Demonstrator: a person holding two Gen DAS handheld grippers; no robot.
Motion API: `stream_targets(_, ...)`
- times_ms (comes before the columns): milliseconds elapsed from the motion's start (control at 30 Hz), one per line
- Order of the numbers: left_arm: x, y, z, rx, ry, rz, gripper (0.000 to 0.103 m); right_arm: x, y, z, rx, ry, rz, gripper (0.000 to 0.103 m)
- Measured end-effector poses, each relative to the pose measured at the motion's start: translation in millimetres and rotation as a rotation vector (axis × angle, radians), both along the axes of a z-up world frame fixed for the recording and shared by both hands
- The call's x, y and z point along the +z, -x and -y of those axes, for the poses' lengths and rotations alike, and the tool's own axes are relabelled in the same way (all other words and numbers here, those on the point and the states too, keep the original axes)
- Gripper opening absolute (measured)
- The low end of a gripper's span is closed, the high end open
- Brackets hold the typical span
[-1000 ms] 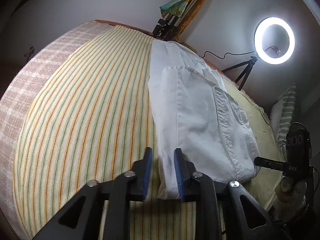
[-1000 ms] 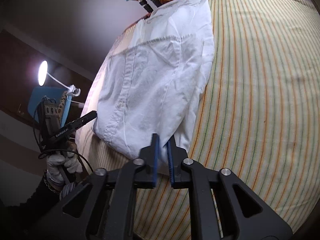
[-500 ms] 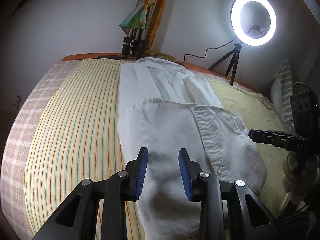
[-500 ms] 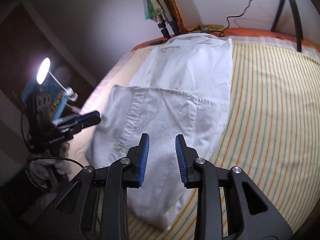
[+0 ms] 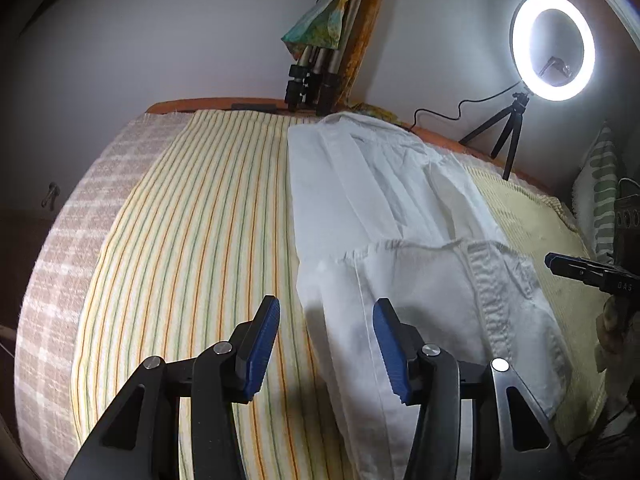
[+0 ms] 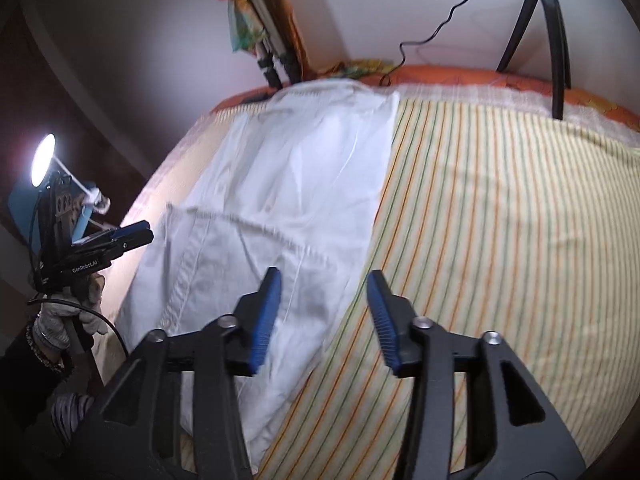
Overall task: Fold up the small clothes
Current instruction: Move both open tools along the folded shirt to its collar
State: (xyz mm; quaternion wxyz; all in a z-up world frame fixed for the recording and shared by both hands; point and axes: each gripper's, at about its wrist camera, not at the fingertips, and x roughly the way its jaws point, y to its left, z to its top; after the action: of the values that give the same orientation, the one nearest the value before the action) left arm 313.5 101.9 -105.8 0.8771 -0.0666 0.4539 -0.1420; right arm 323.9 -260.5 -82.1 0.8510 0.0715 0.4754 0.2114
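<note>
White shirt point(image 5: 384, 216) lies half folded on the striped bed point(image 5: 192, 216)
Its near end is folded up over the middle, the far end still lies flat; left hand-held gripper point(image 5: 326, 344) and right hand-held gripper point(image 6: 324, 320) are opening, holding nothing

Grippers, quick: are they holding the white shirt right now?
Left gripper: jaws opening, nothing held, above the white shirt.
Right gripper: jaws opening, nothing held.

Striped bedsheet point(image 5: 192, 240); lit ring light point(image 5: 552, 46); folded tripod point(image 5: 316, 76) against wall.
</note>
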Motion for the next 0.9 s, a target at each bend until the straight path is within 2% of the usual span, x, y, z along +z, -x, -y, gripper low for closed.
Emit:
stream_targets(100,7,-23,-7,-0.004,0.064,-0.023,0.05,8,-13,7,-0.013,-0.035,0.022,0.065)
stream_targets(133,9,-29,-7,-0.002,0.059,-0.024,0.05,9,-19,7,-0.014,-0.032,0.025,0.066)
stream_targets(267,12,-58,-4,-0.016,0.039,-0.023,0.053,7,-44,10,-0.021,-0.023,0.02,0.066)
stream_targets(433,6,-98,-2,-0.012,0.073,-0.05,0.054,-1,-84,16,-0.048,-0.075,-0.01,0.066)
stream_targets(633,-8,-144,-7,0.033,0.124,-0.082,0.055,-15,-128,19,-0.075,-0.131,-0.034,0.066)
stream_targets(767,-20,-170,-5,0.036,0.123,-0.099,0.055,-25,-153,17,-0.076,-0.161,-0.05,0.066)
stream_targets(900,-35,-189,-1,0.047,0.125,-0.122,0.05,-36,-177,10,-0.07,-0.164,-0.061,0.066)
